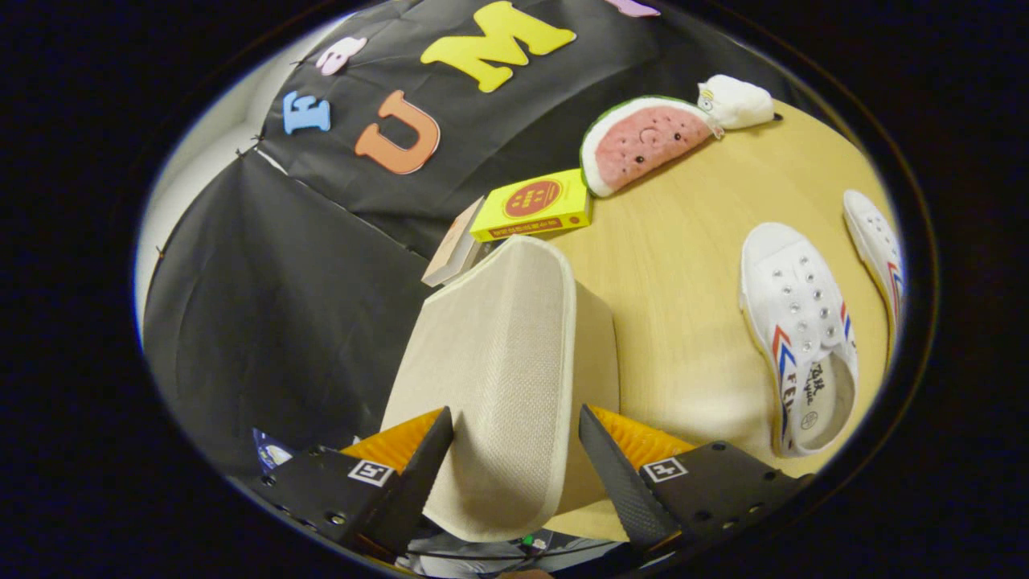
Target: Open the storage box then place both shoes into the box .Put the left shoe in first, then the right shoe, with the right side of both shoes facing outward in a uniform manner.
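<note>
Gripper (514,450) up close, jaws spread moderately and straddling the beige woven-fabric lid flap of the storage box (502,378), one finger on each side of it. Looks like a hold on the flap, though actual pressing by both fingers cannot be told from this angle. Flap standing up and tilted, its piped edge hanging down between the fingers, so opening judged under way, not finished. Box body (596,354), same beige fabric, just behind the flap on the pale wooden bench (683,265); its inside hidden, so cannot tell how open it really is.

Over beside the box: white canvas slip-on shoe with red and blue chevron stripes (800,338), lying flat on the bench, sole down, opening toward the gripper. Matching second white shoe (876,241) just past it, partly cut off. Both well apart from the box, both untouched. Which is left and which is right: not settled from here.

Beyond the box, near the black cloth wall: yellow cardboard carton with a red round emblem (534,207), a pale book (456,248) leaning just beside it, a watermelon-slice plush (643,145) and a small white plush toy (735,100) touching it.

Tally so far: step one in hand at best. Left to do: lid fully back, left shoe in, then right shoe, right sides facing outward.
</note>
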A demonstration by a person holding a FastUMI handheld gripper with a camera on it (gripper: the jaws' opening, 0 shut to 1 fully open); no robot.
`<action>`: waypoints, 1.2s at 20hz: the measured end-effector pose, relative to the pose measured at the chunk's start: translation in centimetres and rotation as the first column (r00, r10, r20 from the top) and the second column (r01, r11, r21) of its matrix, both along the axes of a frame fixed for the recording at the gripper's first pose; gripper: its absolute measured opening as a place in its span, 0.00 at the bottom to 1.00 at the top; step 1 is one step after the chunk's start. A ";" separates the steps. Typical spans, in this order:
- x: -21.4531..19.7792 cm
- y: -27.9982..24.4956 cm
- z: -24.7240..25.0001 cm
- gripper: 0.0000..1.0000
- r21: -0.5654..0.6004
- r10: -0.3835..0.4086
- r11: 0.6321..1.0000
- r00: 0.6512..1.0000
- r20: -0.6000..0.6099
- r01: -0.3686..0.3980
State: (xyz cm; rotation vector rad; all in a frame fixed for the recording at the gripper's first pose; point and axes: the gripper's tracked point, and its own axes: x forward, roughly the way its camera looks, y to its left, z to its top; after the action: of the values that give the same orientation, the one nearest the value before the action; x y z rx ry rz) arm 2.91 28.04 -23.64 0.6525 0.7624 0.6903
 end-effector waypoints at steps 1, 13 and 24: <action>0.0 0.2 0.0 0.96 0.011 0.007 1.000 1.000 -0.011 -0.007; 0.0 -2.4 2.0 0.38 0.060 0.005 0.998 0.995 -0.105 0.001; -2.5 -1.5 10.5 0.00 0.059 0.114 0.992 0.993 0.011 -0.114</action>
State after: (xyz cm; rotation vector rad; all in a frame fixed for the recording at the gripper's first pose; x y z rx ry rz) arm 0.38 26.53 -13.13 0.6635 0.7794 0.8222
